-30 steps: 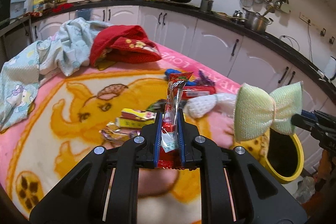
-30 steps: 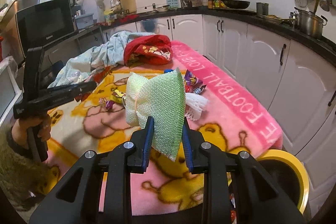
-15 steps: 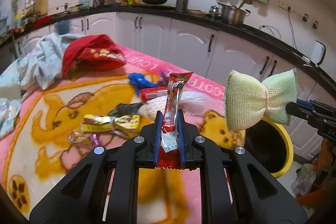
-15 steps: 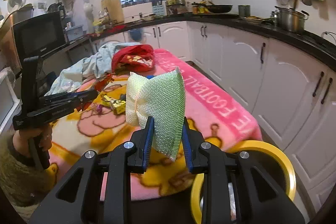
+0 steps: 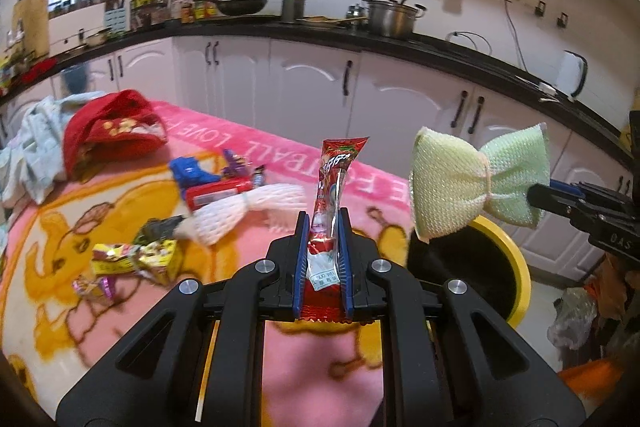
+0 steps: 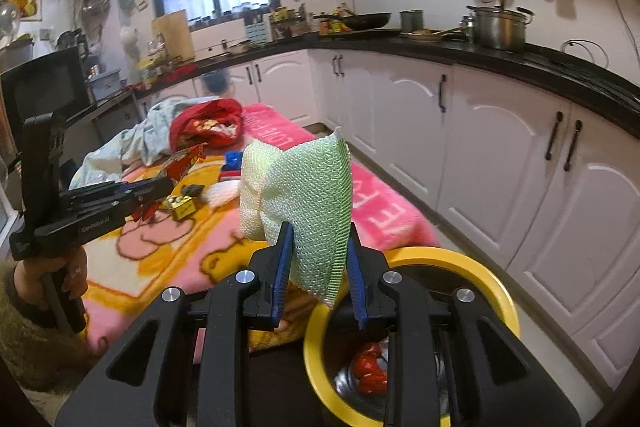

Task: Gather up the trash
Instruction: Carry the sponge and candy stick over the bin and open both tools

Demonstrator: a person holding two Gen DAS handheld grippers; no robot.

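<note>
My left gripper (image 5: 323,231) is shut on a long red snack wrapper (image 5: 334,187) that stands upright between its blue pads. My right gripper (image 6: 318,247) is shut on a pale green mesh scouring pad (image 6: 308,199), tied in the middle like a bow (image 5: 476,183). A yellow-rimmed trash bin (image 6: 460,267) stands on the floor off the table's end, right below the right gripper, with red trash inside. In the left wrist view the trash bin (image 5: 516,267) lies right of the wrapper, behind the pad. The left gripper (image 6: 156,187) hovers over the table.
The table wears a pink cartoon blanket (image 5: 120,195). On it lie candy wrappers (image 5: 132,259), white foam netting (image 5: 244,207), a red packet (image 5: 212,193), a blue item (image 5: 192,171), a red cloth (image 5: 112,131) and a light garment (image 5: 28,147). White cabinets (image 6: 500,155) run along the right.
Both grippers, still gripping their loads, have swung rightward from over the blanket toward the table's end. The yellow bin now sits directly under the right gripper and closer in the left wrist view.
</note>
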